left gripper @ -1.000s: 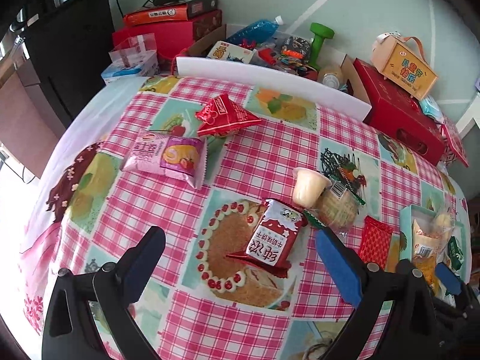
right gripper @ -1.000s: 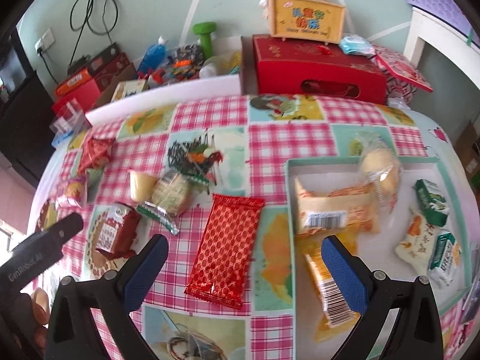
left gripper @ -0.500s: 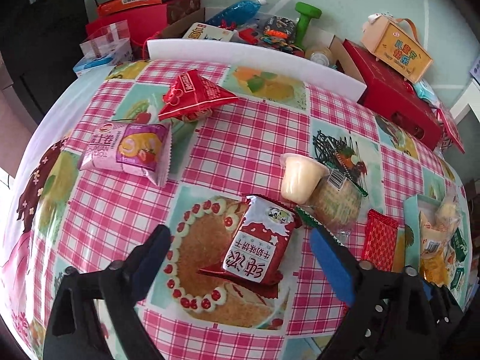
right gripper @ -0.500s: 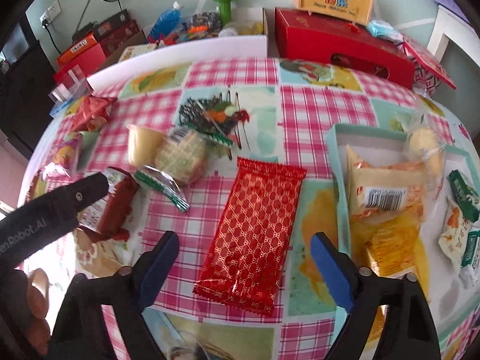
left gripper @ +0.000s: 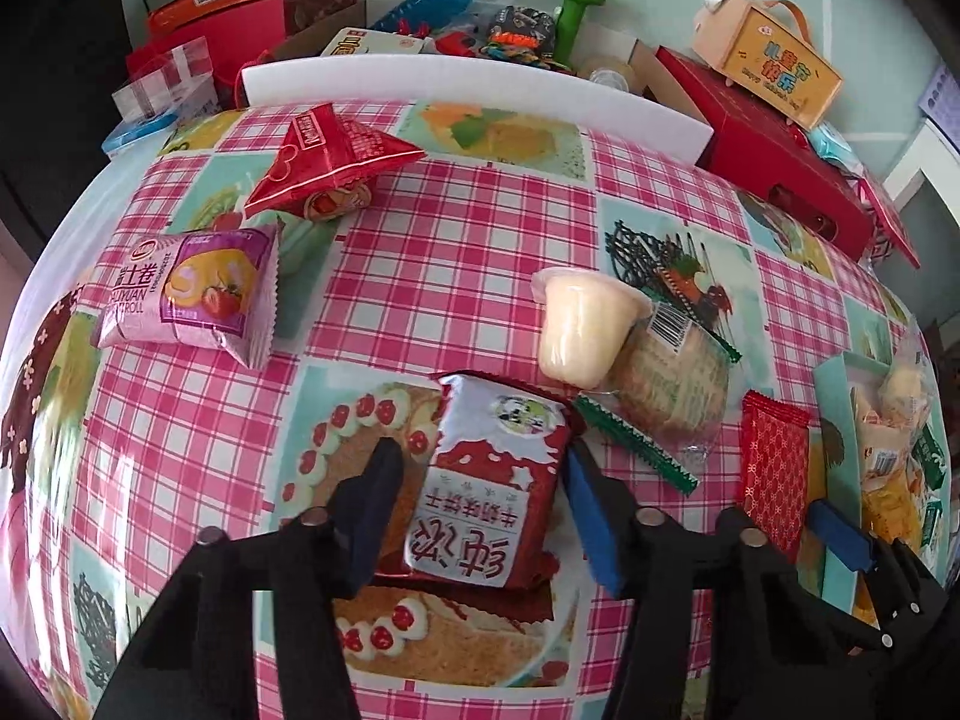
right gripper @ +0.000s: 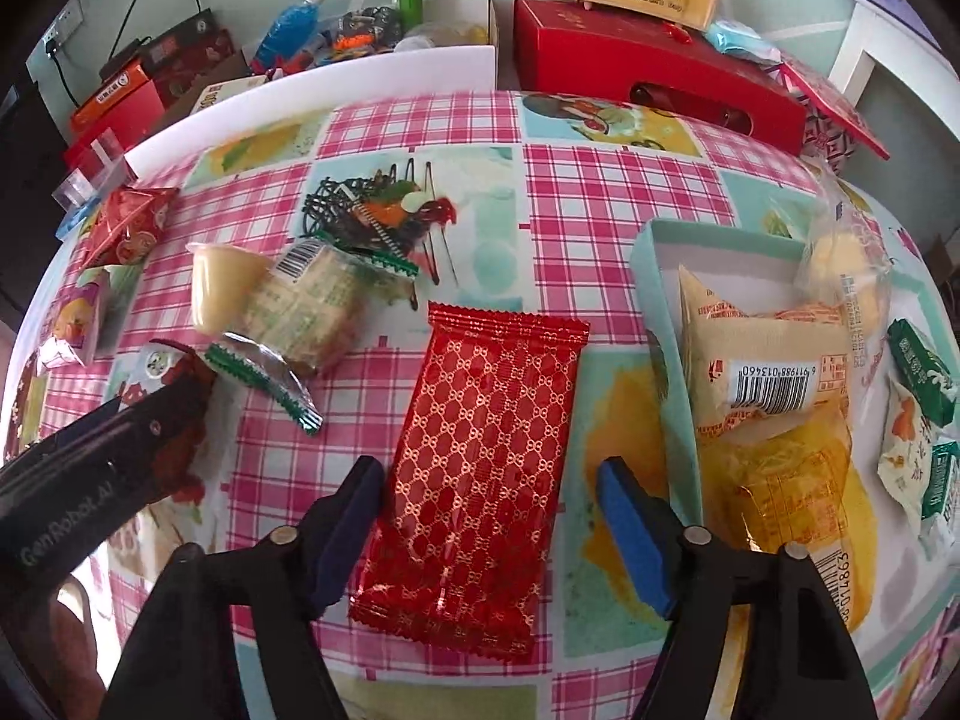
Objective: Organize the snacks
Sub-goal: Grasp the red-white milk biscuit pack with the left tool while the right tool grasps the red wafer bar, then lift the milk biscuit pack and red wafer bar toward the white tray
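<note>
Both tongs have just been closing in. The left tongs (left gripper: 480, 501) look clamped on the red-and-white biscuit pack (left gripper: 489, 486), which sits on the surface (left gripper: 420, 252) just left of the pudding cup (left gripper: 579, 330). The right tongs (right gripper: 489, 531) straddle the red patterned packet (right gripper: 480, 474) right of that cup, pads not quite touching it, beside the teal tray (right gripper: 651, 276) of snacks
</note>
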`<state>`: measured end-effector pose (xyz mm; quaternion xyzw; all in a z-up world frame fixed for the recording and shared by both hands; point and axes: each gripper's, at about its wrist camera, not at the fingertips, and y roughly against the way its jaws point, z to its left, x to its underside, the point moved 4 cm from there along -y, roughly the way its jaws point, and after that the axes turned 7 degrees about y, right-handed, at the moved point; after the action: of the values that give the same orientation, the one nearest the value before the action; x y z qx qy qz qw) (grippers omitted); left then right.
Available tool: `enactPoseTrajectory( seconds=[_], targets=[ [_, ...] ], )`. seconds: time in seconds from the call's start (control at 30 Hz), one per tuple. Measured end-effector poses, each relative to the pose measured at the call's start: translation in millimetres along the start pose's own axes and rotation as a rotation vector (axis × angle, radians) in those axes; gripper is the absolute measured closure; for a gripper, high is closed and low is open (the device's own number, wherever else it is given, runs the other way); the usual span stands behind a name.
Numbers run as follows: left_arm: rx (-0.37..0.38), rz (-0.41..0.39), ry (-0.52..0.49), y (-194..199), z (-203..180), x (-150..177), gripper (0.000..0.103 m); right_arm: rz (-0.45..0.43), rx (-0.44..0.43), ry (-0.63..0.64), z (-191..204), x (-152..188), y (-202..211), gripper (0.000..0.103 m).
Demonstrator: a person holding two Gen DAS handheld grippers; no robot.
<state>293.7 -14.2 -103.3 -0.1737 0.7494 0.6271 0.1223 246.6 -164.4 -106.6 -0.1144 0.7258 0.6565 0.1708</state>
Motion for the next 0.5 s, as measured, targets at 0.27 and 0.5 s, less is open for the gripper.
enactPoseTrajectory(
  seconds=[0.27,0.5],
  targets=[
    [-0.016,0.014,-0.009,1.9,-7.3,9.8,0.061,-0.019,-0.002,-0.019,-2.1,8.8,6.6,0.049],
    [-0.047,0.021,0.029,10.3,-3.9,25.0,0.062,-0.008,-0.054,-0.049,-10.1,25.0,13.9,0.054]
  ],
)
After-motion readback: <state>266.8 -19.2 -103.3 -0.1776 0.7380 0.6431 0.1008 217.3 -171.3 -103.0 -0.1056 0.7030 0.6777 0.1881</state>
